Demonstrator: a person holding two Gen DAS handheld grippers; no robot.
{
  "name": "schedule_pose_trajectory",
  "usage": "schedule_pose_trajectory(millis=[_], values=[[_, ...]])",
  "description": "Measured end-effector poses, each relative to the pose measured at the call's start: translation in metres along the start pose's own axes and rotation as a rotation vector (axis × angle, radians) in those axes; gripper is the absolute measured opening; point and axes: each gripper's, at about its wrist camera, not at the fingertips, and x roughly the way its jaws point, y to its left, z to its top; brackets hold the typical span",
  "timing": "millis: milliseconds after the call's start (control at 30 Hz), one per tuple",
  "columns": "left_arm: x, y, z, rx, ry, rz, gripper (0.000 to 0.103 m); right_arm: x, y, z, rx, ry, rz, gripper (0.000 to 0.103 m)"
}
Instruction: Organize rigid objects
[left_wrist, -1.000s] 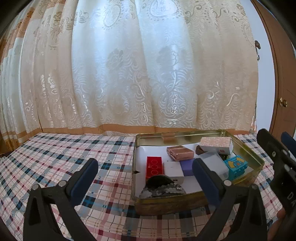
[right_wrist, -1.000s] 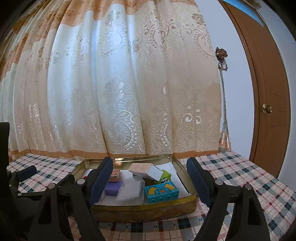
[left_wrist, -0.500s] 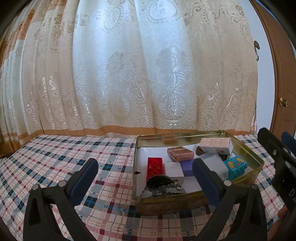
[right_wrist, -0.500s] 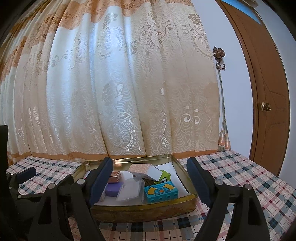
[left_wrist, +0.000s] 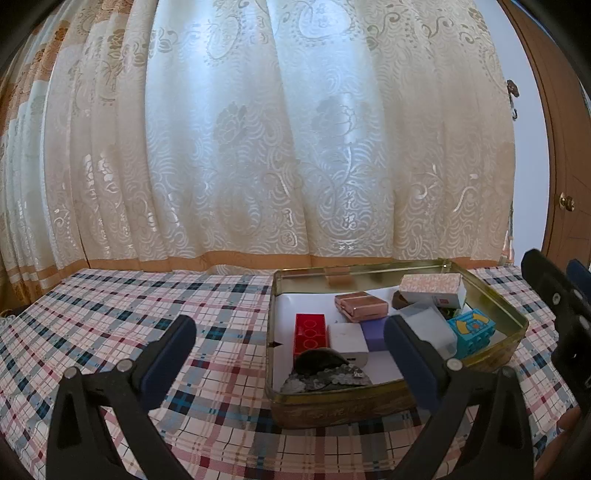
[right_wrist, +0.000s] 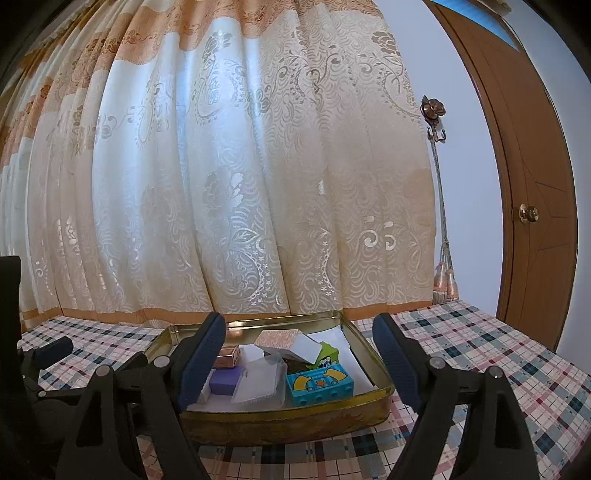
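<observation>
A gold tin (left_wrist: 369, 400) sits on the plaid tablecloth and also shows in the right wrist view (right_wrist: 280, 417). It holds a red brick (left_wrist: 311, 333), a white box (left_wrist: 348, 338), a purple block (left_wrist: 373, 330), a copper case (left_wrist: 360, 305), a patterned box (left_wrist: 432, 288), a blue toy brick (left_wrist: 471, 330) and a dark glittery piece (left_wrist: 325, 374). My left gripper (left_wrist: 290, 350) is open and empty, just before the tin's near left corner. My right gripper (right_wrist: 299, 356) is open and empty, in front of the tin.
The plaid tablecloth (left_wrist: 129, 314) covers the table to the left of the tin. A lace curtain (left_wrist: 277, 147) hangs close behind the table. A brown door (right_wrist: 535, 221) stands at the right. The right gripper's body shows at the left wrist view's right edge (left_wrist: 561, 306).
Both views have tilted up slightly, so the tin sits a little lower in frame. Both grippers stay open and nothing in the tin has moved.
</observation>
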Motion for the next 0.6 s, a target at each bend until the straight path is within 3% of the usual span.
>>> schedule_pose_trajectory(millis=[600], values=[[-0.0009,0.0016,0.0002,0.012,-0.001,0.005,0.103,-0.0004,-0.0019,-0.0002,0.004,-0.001,0.005,0.084]])
